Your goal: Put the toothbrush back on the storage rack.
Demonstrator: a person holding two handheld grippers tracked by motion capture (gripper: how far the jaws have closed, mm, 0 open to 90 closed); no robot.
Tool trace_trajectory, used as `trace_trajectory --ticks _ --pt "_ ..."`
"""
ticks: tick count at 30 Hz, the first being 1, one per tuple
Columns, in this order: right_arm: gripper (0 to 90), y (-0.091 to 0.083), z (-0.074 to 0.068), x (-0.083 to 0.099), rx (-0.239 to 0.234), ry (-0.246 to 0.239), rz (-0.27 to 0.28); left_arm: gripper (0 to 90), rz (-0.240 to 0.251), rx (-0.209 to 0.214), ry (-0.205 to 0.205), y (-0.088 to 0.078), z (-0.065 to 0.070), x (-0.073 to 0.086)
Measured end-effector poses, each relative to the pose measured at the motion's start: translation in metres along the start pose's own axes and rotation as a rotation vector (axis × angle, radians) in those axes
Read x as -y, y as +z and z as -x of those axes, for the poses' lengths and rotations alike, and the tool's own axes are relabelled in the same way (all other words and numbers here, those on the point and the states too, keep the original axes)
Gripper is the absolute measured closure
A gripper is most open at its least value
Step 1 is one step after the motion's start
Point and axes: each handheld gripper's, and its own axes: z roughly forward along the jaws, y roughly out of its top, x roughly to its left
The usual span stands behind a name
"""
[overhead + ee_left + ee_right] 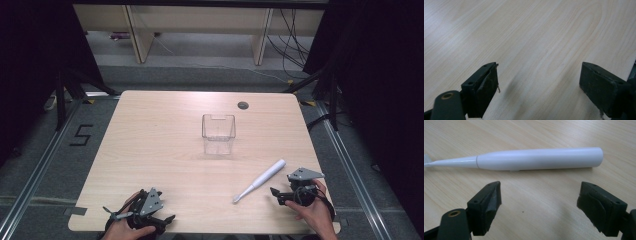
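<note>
Right gripper (537,202) hovering spread wide, nothing pinched; toothbrush (524,158) lying flat on surface (165,150) just ahead of jaws, near right front edge. Left gripper (539,87) idling spread over bare wood.

Risks: round handle rolling off pads if I'm closing off-centre; thin neck slipping out; clear bin (218,134) probably light, tipping if bumped.

Surface pale wood, cable hole (243,105) far side. Dark curtains, loose cables, grey floor beyond.

White toothbrush (539,159); clear box (218,133); pale woodgrain table (150,150).
</note>
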Motion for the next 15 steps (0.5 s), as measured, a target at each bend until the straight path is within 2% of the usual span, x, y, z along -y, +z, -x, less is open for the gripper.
trace_trajectory --ticks 1,2,6,7,9,10,11,12,15 --pt "19.5 0.000 0.000 0.000 0.000 0.000 0.000 15.1 0.000 0.000 0.000 0.000 0.000 0.000" --pt "19.6 0.000 0.003 -0.001 0.019 -0.046 0.018 15.1 -0.004 -0.005 0.004 0.000 0.000 0.000" --pt "22.4 -0.001 0.002 -0.002 0.001 -0.018 0.011 15.1 -0.002 -0.005 0.002 0.000 0.000 0.000" --pt "23.8 -0.001 0.000 -0.002 -0.016 0.015 -0.008 15.1 0.004 -0.005 -0.006 0.000 0.000 0.000" --pt "23.2 0.001 0.006 -0.003 -0.010 -0.043 0.022 15.1 -0.004 -0.005 0.004 0.000 -0.001 0.000" --pt "23.6 -0.001 0.005 -0.004 0.005 -0.026 0.022 15.1 0.004 -0.005 -0.006 0.001 0.000 0.000" --pt "24.4 -0.001 0.007 -0.005 0.013 -0.037 0.047 15.1 0.004 -0.005 -0.006 0.001 0.000 0.000" --pt "27.3 -0.003 0.007 -0.008 0.018 -0.021 0.051 15.1 0.004 -0.005 -0.006 0.001 0.000 0.000" --pt "30.7 -0.003 0.008 -0.010 0.014 -0.014 0.056 15.1 -0.003 -0.005 0.003 0.000 -0.001 0.000"
